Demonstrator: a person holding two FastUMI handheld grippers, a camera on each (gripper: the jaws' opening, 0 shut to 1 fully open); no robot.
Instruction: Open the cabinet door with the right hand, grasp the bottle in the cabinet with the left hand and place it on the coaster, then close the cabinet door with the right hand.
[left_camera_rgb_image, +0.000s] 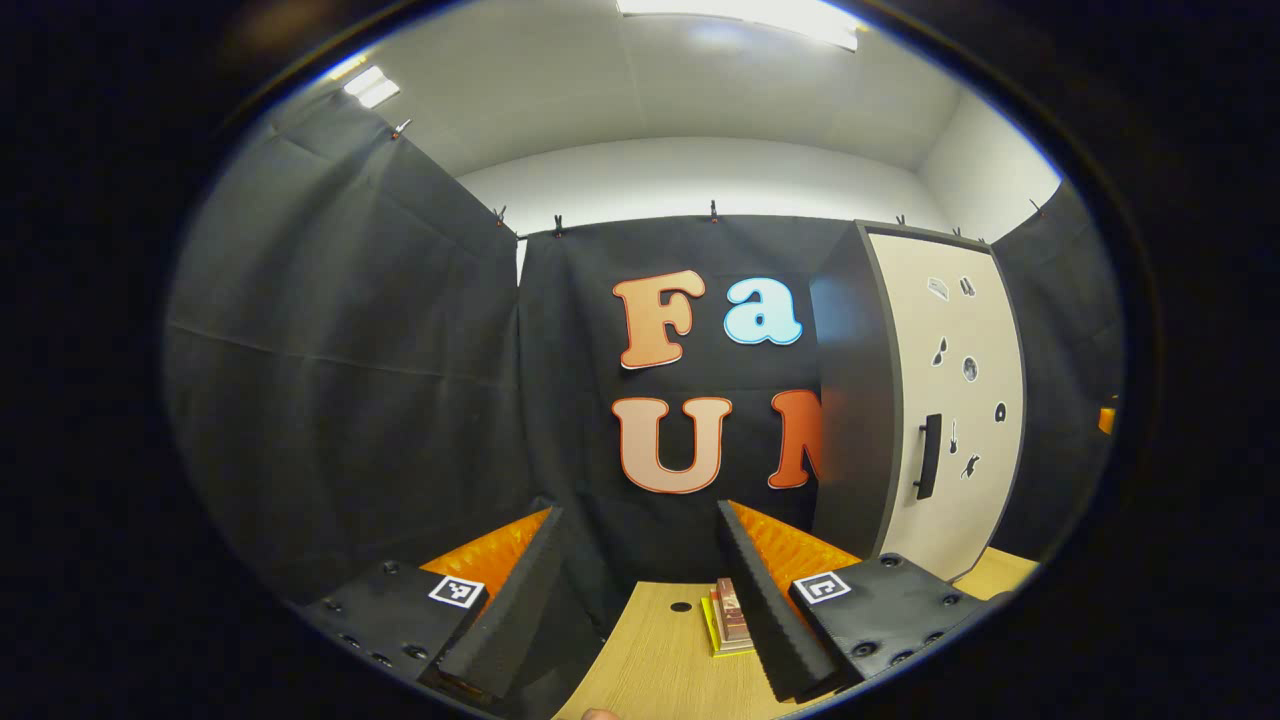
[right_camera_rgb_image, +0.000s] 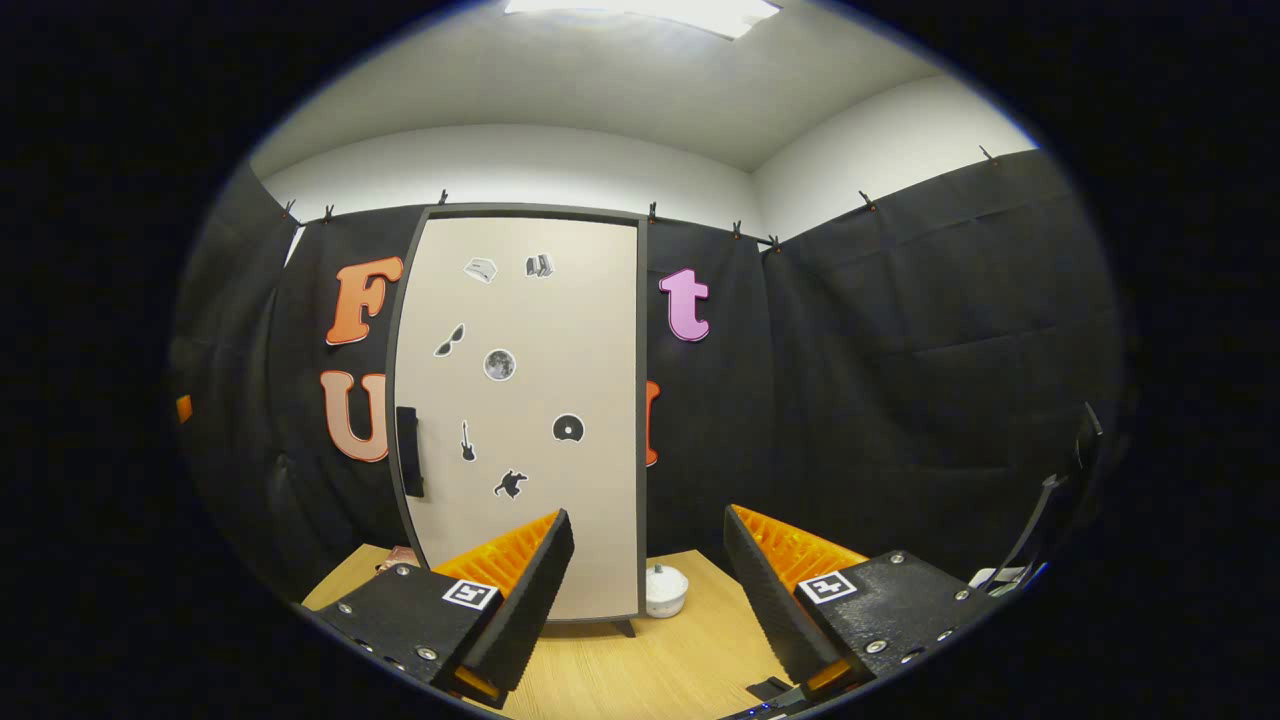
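Wooden table (right_camera_rgb_image: 640, 665) — small white pot (right_camera_rgb_image: 665, 590)

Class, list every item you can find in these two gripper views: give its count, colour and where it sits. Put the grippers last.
cabinet: one, beige door with dark frame, door shut, standing on the table against the booth wall.
door handle: one, black, upright on the door's left edge in the right gripper view.
stickers: several, dark and grey, scattered over the door.
table: one, light wood, under everything.
small round object: one, white, on the table at the cabinet's right foot.
stack of flat pieces: one, reddish-brown on yellow, on the table left of the cabinet.
left gripper: one, open, holding nothing.
right gripper: one, open, holding nothing.
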